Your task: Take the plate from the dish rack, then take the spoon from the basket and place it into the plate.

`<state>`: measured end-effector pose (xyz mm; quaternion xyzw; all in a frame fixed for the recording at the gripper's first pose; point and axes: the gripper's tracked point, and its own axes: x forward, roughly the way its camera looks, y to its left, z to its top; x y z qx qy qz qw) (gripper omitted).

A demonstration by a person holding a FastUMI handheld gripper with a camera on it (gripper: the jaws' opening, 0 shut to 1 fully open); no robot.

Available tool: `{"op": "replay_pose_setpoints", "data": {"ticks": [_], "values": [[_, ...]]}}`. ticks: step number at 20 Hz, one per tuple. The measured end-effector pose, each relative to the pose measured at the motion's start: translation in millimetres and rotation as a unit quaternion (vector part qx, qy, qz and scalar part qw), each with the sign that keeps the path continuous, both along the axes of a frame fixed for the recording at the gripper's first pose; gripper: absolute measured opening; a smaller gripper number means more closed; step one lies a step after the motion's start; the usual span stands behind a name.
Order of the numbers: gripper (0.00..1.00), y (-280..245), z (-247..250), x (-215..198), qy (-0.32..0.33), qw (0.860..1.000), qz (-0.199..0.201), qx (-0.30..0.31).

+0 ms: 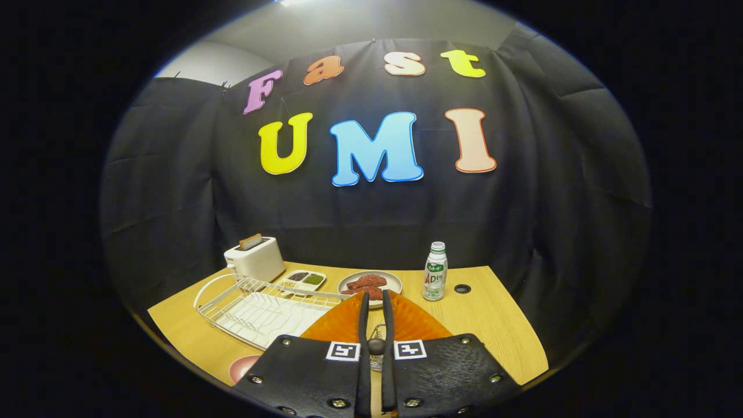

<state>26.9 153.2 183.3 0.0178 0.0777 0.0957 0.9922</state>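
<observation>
- Tool [375,299] sits low in the middle of my view, its two fingers nearly together with only a thin slit between them, pinching the edge of the orange plate [415,323].
- Both fingers [363,325] press on the plate, which fans out to either side of them and rises to a point near their tips.
- I see the white wire dish rack [255,305] at lower left on the table [493,325], just left of the plate, with no dishes standing in it.
- Through the slit between the fingers I catch a bit of wire mesh that could be the basket [378,335]; I cannot tell whether a spoon is in it.
- Beyond the fingertips lies a pale dish [370,285] holding reddish food.
- Left of that dish is a small divided tray [302,280] with dark and green fillings.
- At the back left of the table stands a white toaster [254,258] with a slice in its slot.
- To the right of the dish stands a small bottle [435,271] with a green and white label, and a dark round hole [462,288] in the table just beside it.
- A pink rounded thing [242,367] peeks out at the lower left, by the tool's body.
</observation>
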Motion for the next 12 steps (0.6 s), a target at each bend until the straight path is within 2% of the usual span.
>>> {"op": "replay_pose_setpoints", "data": {"ticks": [7,12], "values": [[0.07,32.0,17.6,-31.6,0.018,1.000,0.007,-0.009],[0.07,61.6,17.1,-46.6,0.032,0.999,0.035,-0.022]]}}
